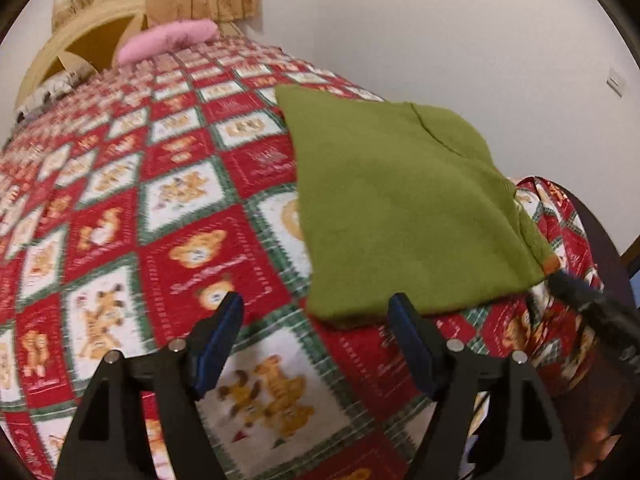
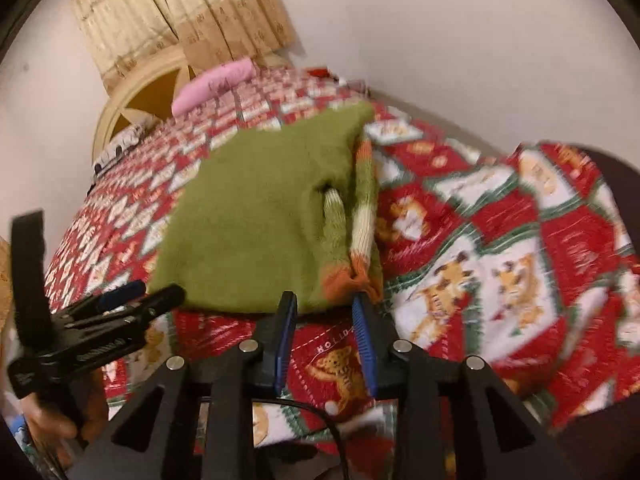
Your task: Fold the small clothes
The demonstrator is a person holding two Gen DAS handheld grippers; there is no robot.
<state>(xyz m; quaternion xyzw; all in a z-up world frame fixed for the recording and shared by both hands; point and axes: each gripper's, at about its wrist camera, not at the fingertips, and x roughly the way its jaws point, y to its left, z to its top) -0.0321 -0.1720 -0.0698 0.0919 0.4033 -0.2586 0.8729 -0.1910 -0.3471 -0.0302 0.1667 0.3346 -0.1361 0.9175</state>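
Observation:
A small green knit sweater (image 1: 400,204) lies folded on the bed near its front edge; it also shows in the right wrist view (image 2: 260,220), with an orange-cuffed striped sleeve (image 2: 362,236) folded along its right side. My left gripper (image 1: 318,308) is open and empty, just short of the sweater's near hem. My right gripper (image 2: 325,306) is open and empty, its fingers just in front of the orange cuff at the near right corner. The right gripper shows in the left wrist view (image 1: 588,304) and the left one in the right wrist view (image 2: 140,298).
The bed carries a red, green and white teddy-bear quilt (image 1: 160,220). A pink pillow (image 1: 168,38) lies at the far end by a wooden headboard (image 1: 80,48) and curtains. A white wall (image 1: 440,32) runs along the right side. The quilt hangs over the bed's edge (image 2: 540,280).

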